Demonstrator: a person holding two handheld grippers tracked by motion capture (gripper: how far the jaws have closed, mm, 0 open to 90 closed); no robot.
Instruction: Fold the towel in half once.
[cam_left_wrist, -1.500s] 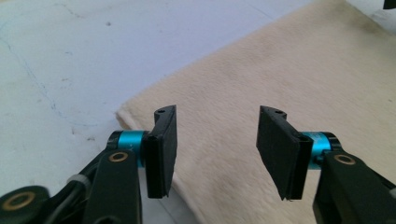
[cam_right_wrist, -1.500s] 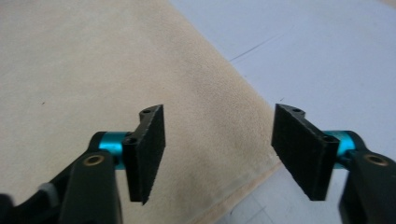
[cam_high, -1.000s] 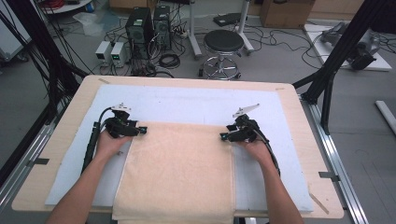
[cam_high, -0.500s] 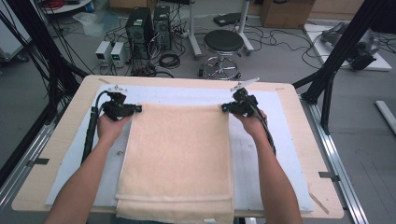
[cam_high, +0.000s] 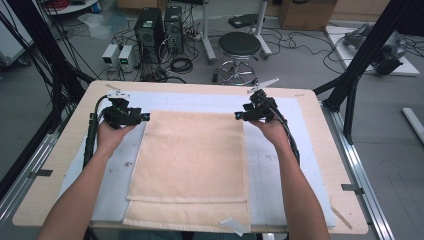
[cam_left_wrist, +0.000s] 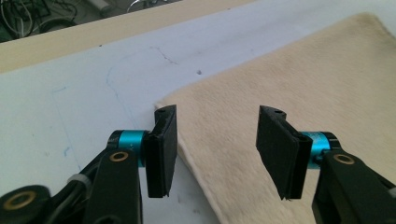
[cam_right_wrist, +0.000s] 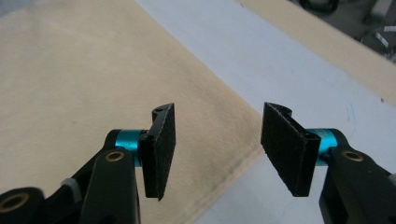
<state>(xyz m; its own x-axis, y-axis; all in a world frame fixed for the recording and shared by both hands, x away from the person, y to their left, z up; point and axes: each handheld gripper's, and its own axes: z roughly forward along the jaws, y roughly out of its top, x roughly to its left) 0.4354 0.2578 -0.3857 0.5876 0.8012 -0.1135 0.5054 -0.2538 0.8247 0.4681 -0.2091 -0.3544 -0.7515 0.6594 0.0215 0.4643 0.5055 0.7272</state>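
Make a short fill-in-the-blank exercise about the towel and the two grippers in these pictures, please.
1. The towel lies flat on a pale ____ mat.
2. The jaws of the left gripper stand ____, with nothing between them.
3. The right gripper is at the towel's far ____ corner.
4. On the floor beyond the table stands a round black ____.

Missing words: blue; open; right; stool

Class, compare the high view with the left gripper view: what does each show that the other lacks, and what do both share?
High view alone: the whole towel with its folded near edge, both hands, the right gripper, a stool on the floor.
Left gripper view alone: the left gripper close up, jaws open over the towel's corner.
Both: towel, white mat, wooden table.
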